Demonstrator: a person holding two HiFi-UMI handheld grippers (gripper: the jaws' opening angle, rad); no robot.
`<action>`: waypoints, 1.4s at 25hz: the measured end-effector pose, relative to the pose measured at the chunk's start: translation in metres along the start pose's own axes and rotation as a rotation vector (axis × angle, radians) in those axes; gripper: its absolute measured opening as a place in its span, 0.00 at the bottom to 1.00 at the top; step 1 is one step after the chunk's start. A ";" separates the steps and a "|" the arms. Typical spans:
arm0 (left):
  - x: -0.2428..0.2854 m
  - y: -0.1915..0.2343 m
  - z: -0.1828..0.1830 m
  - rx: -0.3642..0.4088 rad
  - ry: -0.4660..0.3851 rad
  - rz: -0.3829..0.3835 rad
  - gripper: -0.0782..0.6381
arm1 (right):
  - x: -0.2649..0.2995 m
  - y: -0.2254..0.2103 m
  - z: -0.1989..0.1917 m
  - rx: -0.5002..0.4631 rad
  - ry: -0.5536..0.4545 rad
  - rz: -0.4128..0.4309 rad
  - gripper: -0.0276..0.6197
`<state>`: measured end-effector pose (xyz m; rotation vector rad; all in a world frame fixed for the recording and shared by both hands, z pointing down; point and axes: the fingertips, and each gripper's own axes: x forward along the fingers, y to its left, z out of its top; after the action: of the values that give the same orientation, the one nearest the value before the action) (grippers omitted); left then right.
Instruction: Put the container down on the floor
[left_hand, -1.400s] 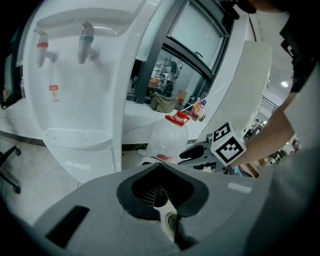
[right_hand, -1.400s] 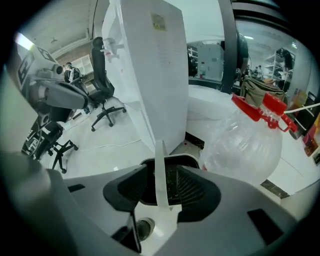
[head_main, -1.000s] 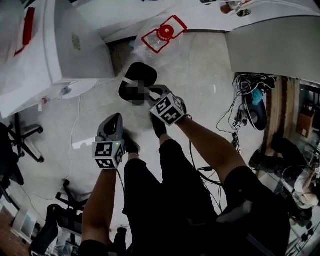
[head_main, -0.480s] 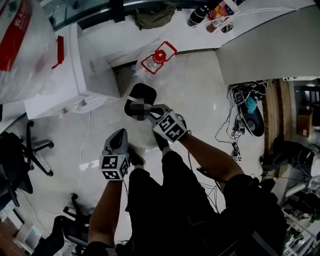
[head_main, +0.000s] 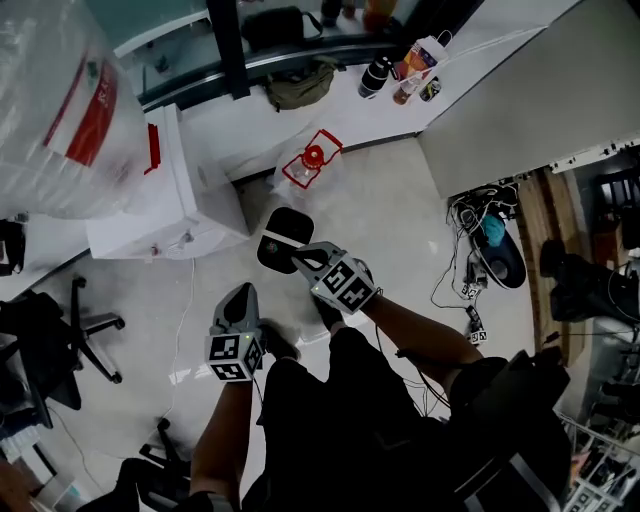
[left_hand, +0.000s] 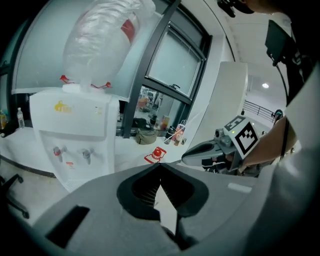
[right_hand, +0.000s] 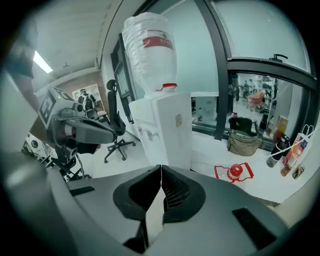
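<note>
**Container down on floor, both grippers empty**

- Dispenser (head_main: 170, 205) at far left, with a crinkled clear jug (head_main: 60, 110) upside down on top.
- Left gripper (head_main: 240, 298): jaws pressed together, nothing between them. It hangs over bare floor (head_main: 400, 220), well apart from the container.
- Container (head_main: 310, 160): on the floor just right of the dispenser, near the foot of the white ledge (head_main: 300, 105). It looks upright with its red cap (head_main: 313, 154) facing up, and nothing touches it. I judge the put-down done.
- Right gripper (head_main: 303, 256): jaws have just been closing and now meet, with nothing in them. It is also well clear of the container.

Handling, as a judgement:
- The body is thin clear plastic, the same look as the jug on the dispenser, so the walls are probably soft and will dent or slip under a pinch.
- Can't tell the fill level. If it is empty it will be light and easy to tip; if it is full it will be heavy and will slosh.
- If it needs moving again, take it at the red neck and cap area, which looks like the stiffest part. Use two grippers and avoid the sidewalls.
</note>
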<state>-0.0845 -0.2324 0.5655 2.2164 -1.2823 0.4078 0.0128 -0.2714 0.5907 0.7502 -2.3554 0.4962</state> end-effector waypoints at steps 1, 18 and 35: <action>-0.004 -0.001 0.006 0.003 -0.009 0.002 0.12 | -0.005 0.002 0.007 -0.005 -0.011 -0.001 0.06; -0.074 -0.027 0.096 0.027 -0.156 -0.006 0.12 | -0.091 0.013 0.117 -0.037 -0.185 -0.093 0.06; -0.109 -0.051 0.174 0.127 -0.292 -0.033 0.12 | -0.153 0.013 0.172 -0.051 -0.319 -0.159 0.06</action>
<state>-0.0959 -0.2384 0.3544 2.4702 -1.3986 0.1591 0.0297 -0.2892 0.3611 1.0480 -2.5587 0.2620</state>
